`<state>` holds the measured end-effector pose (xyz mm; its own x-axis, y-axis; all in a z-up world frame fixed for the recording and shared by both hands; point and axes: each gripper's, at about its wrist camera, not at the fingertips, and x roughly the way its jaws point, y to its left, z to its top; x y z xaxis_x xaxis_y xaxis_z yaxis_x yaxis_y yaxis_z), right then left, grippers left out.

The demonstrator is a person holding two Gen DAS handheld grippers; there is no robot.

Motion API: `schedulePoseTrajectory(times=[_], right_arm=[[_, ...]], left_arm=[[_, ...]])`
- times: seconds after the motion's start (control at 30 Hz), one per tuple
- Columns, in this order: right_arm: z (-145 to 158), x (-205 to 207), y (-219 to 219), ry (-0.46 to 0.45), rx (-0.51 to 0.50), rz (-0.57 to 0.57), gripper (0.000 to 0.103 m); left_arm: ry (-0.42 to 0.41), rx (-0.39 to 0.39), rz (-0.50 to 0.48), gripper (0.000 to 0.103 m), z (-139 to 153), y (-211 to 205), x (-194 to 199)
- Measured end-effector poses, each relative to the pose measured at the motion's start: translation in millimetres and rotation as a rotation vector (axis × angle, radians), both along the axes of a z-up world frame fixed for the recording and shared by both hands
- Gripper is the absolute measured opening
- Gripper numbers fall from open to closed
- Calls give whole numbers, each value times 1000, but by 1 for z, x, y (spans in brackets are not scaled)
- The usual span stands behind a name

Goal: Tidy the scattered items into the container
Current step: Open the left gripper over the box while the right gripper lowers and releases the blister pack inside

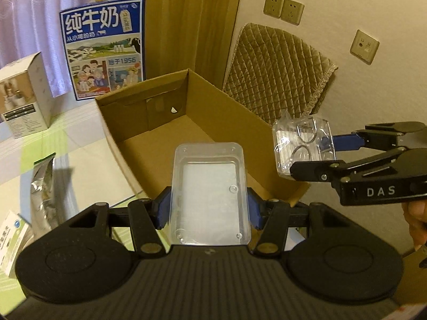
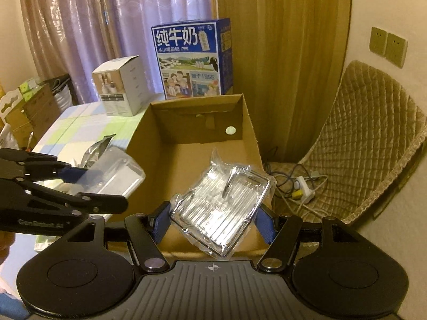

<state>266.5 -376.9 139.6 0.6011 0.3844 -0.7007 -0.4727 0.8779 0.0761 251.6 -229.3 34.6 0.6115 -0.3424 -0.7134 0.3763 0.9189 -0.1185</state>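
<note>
Sitting clamped between hand-held gripper (image 1: 209, 208) pads: clear tray (image 1: 210, 192)

Both hand-held grippers, left (image 1: 209, 208) and right (image 2: 213, 213), angled downward, clamped

Lilac curtains (image 2: 106, 26), quilted chair (image 1: 277, 72), wall sockets (image 1: 284, 9)

Quick count: two grippers, the left gripper (image 1: 210, 208) and the right gripper (image 2: 213, 221). One clear plastic tray (image 1: 210, 194) between the left fingers, one plastic-wrapped clear item (image 2: 221, 210) between the right ones. One open cardboard box (image 1: 213, 101) beyond both sets of fingertips. One blue milk carton (image 1: 104, 50), one white product box (image 1: 26, 93), one foil pouch (image 1: 44, 181). Three wall outlets.
</note>
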Motion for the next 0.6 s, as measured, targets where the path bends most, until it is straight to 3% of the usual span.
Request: schedulePoseTrajectory(times=[0.4, 0.6], right_arm=[[-14, 24, -1, 33, 11, -12, 63], [-16, 25, 0, 39, 11, -7, 63]], left_arm=[[21, 2, -8, 52, -18, -10, 24], [1, 17, 33, 57, -16, -5, 19]])
